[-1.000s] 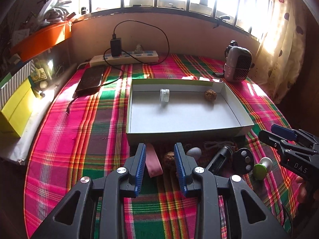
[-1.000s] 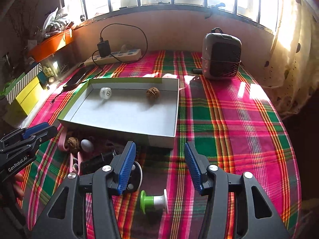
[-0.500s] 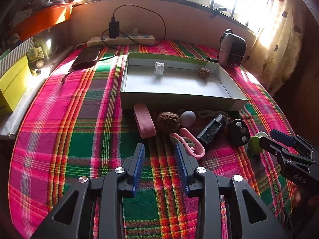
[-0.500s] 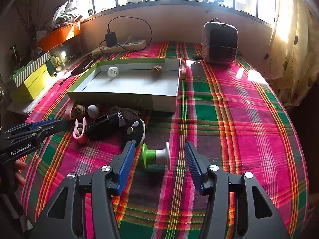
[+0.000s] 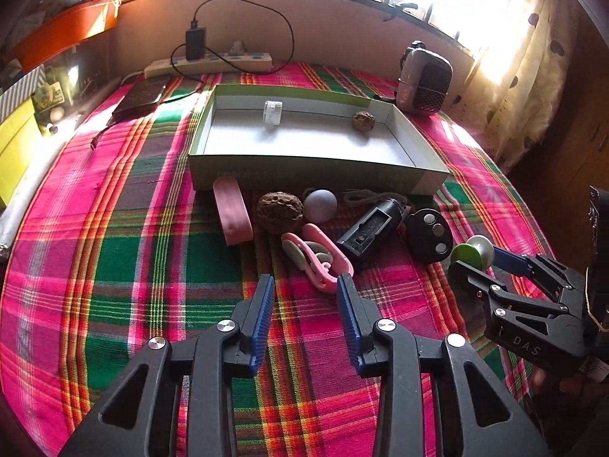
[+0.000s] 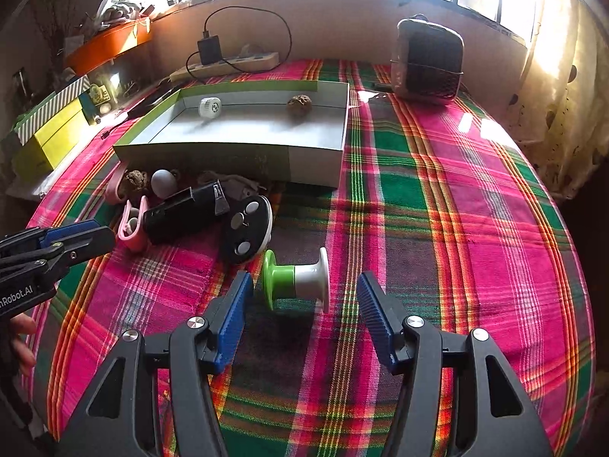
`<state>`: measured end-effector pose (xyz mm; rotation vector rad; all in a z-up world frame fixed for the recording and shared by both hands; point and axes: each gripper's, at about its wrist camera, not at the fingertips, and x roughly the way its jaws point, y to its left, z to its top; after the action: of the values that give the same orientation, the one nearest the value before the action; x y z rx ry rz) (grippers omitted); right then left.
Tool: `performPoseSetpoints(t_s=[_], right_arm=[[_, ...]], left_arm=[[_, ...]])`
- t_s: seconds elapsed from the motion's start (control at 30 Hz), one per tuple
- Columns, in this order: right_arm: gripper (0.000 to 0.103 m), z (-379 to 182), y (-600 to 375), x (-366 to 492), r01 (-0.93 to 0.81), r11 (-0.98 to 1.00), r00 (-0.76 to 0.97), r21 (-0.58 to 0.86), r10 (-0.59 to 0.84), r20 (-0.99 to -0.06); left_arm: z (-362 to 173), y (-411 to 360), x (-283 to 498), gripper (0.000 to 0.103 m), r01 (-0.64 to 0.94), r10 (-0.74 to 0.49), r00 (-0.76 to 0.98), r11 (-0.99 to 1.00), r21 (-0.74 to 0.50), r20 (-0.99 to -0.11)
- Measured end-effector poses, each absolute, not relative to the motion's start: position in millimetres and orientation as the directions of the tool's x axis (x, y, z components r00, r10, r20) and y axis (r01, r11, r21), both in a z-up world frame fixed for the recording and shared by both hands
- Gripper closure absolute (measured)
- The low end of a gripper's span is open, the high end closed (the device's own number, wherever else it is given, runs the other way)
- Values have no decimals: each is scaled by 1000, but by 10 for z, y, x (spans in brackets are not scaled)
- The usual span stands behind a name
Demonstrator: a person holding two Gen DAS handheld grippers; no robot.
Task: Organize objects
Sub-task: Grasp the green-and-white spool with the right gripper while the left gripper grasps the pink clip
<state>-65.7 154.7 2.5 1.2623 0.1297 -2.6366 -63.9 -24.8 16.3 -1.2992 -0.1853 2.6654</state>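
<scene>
A shallow grey box (image 5: pixel 304 175) (image 6: pixel 228 156) holds a white roll (image 5: pixel 273 111) and a walnut (image 5: pixel 362 120). In front of it lie a pink block (image 5: pixel 232 213), another walnut (image 5: pixel 279 211), a grey ball (image 5: pixel 321 205), a pink clip (image 5: pixel 319 262), a black device (image 5: pixel 371 228) and a key fob (image 5: pixel 430 234). My left gripper (image 5: pixel 304 280) hangs just short of the clip, its jaws opening and nothing pressed between them. My right gripper (image 6: pixel 304 280) straddles a green-and-white spool (image 6: pixel 297 282); its jaws are opening and the pads stand clear of it.
A plaid cloth (image 6: pixel 437 209) covers the table. A small heater (image 6: pixel 428 64) stands at the back right, and a power strip (image 5: pixel 213 64) and a phone (image 5: pixel 141 95) at the back left. Yellow boxes (image 6: pixel 49 141) line the left edge. My left gripper (image 6: pixel 104 232) shows at the right wrist view's left edge.
Both grippers have sunk toward the cloth and their jaws have widened. The spool has come between the right fingertips. The pink clip now lies just ahead of the left fingertips.
</scene>
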Motion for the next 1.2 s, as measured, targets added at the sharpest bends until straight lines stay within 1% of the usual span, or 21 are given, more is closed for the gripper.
performPoseSetpoints(t_s=[0.17,0.47,0.53,0.6,0.7,1.2], right_arm=[[45,-7,1545,-686,229,-973,-602,-20,-125,-788],[45,-8,1640,-727,223,-975,-607,-12,-129,-784],[49,-6,1659,-728,223,-975,-607,-6,-134,-783],[59,-1,1669,-727,221,-975,-610,-5,-134,-781],[65,4,1672,-728,227,-974,-610,-1,-141,-780],[66,4,1653,-733,245,-969,-607,-1,-153,-780]], left_arm=[[176,-183,-653,71,-107,213,-603,-977,-186,-769],[119,-80,-732,70,-86,176,-587,-984,-155,-790],[107,-69,-749,70,-74,163,-589,-986,-148,-792],[92,-49,-770,70,-69,151,-586,-988,-136,-796],[66,-7,-787,70,-73,143,-581,-990,-123,-801],[64,-153,-757,70,-23,73,-594,-997,-74,-801]])
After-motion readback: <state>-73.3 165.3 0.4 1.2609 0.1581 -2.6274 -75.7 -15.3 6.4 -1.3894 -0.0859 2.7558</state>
